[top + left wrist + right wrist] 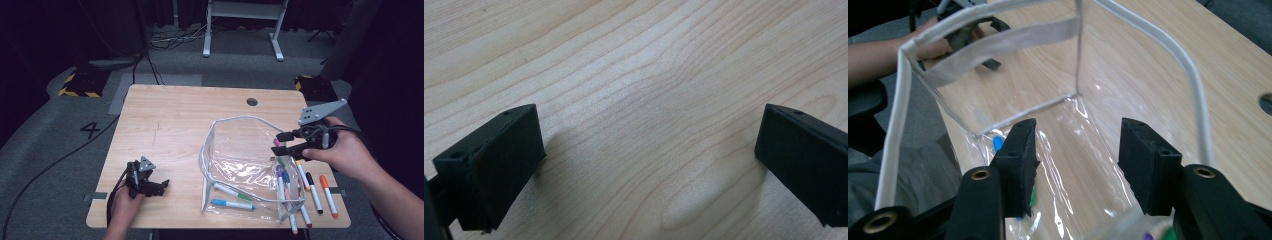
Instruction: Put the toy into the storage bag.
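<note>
Item: one clear plastic pouch [245, 160] with a white-edged rim, standing open toward the right half of the wooden table [175, 120]. In the right gripper view the pouch [1058, 100] opens just ahead of the jaws, with its white rim curving over both sides.

Contents of the pouch, as seen from the high view: two markers lying flat on its bottom near the front edge, one with a green cap [232, 192], one with a blue cap [232, 204]. Further markers lie at its right end, where several caps (purple, green, blue) overlap through the plastic; their number cannot be told exactly.

Outside the pouch, on the table just to its right: three markers counted clearly, one red-tipped [302, 175], one black-capped [314, 186], one orange-capped [328, 195]. Other marker ends stick out past the pouch's front right corner, near the table edge.

Grippers: two. Right gripper [281, 143], held in the person's right hand above the pouch's right end; its fingers [1020, 160] stand spread apart, nothing between the pads. Left gripper [161, 186], held in the left hand near the table's front left corner, well apart from the pouch; in the left gripper view its fingers [499, 160] are spread wide over bare wood, gripping nothing.

Other: one round hole [252, 102] in the table top toward the far edge.
</note>
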A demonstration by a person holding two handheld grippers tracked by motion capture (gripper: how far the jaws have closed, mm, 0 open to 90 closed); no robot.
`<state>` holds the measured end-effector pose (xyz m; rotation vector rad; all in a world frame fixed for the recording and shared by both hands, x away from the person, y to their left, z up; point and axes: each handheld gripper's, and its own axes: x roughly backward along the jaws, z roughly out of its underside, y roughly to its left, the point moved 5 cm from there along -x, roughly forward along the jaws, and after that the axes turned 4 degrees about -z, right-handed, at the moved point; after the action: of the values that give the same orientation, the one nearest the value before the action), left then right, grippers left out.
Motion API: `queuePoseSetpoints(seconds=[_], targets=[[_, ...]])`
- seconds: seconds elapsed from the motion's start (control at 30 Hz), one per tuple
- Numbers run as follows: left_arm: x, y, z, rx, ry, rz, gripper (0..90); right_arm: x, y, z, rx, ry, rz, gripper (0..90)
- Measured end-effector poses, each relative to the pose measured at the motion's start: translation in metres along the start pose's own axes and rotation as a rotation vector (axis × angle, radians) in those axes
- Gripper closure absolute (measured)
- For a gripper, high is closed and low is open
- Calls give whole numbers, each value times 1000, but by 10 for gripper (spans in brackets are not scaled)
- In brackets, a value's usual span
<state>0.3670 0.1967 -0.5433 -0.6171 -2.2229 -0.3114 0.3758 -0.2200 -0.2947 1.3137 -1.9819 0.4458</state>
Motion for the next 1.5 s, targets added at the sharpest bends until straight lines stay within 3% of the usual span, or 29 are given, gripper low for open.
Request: queuePoseSetpoints(seconds=[0.23,0.43,0.6,0.8,0.9,1.0,1.17,1.5], targets=[[0,0,0,0,0,0,0,36,-20,38,-84,-29,88,495],[0,0,0,-2,-2,0,0,66,-31,60,-134,-74,159,498],[-1,1,-2,-7,3,-4,0,77,-36,86,-185,-63,202,500],[-2,0,-2,-4,6,-1,0,77,-44,116,-247,-64,222,499],[-2,0,-2,-4,6,-1,0,75,-50,131,-279,-61,263,495],[-1,1,-2,-6,6,-2,0,70,-54,149,-350,-51,290,494],[-2,0,-2,-7,2,-2,0,57,-60,179,-386,-55,288,492],[-2,0,-2,-7,2,-2,0,20,-66,250,-483,9,302,493]])
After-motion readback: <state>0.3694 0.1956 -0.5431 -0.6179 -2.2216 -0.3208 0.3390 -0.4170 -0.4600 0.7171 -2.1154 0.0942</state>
